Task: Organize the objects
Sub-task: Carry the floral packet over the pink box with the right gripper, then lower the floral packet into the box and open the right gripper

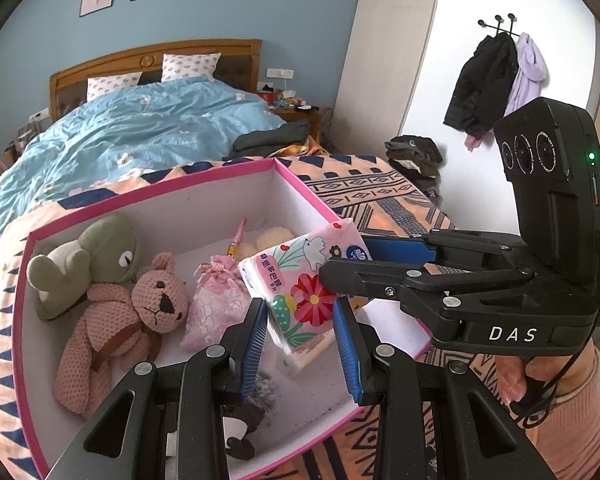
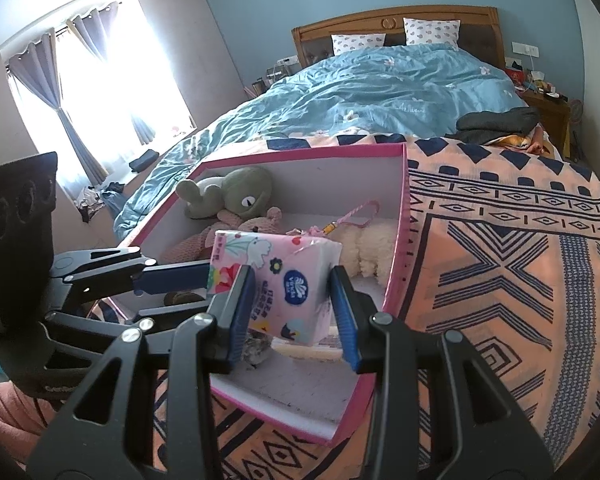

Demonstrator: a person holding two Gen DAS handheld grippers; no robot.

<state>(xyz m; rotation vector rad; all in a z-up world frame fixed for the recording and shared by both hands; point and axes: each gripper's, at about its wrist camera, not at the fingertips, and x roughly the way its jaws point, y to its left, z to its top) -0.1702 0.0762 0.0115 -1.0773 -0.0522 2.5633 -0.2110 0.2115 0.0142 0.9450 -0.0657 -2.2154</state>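
Blue-padded fingers (image 1: 260, 332) of the left gripper (image 1: 300, 344) and the right gripper (image 2: 290, 312) are both clamped on a pink floral tissue pack (image 1: 300, 280), held tilted above the pink-rimmed box (image 1: 100, 204) on the bed. "DAS" marks the right gripper's body.

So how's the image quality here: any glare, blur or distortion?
Right wrist view: the window is blown out white, washing out detail around the curtains. Left wrist view: evenly lit, no glare. Both: strong fisheye bending of the pink box rim, dark corners, and the tissue pack stays sharp.
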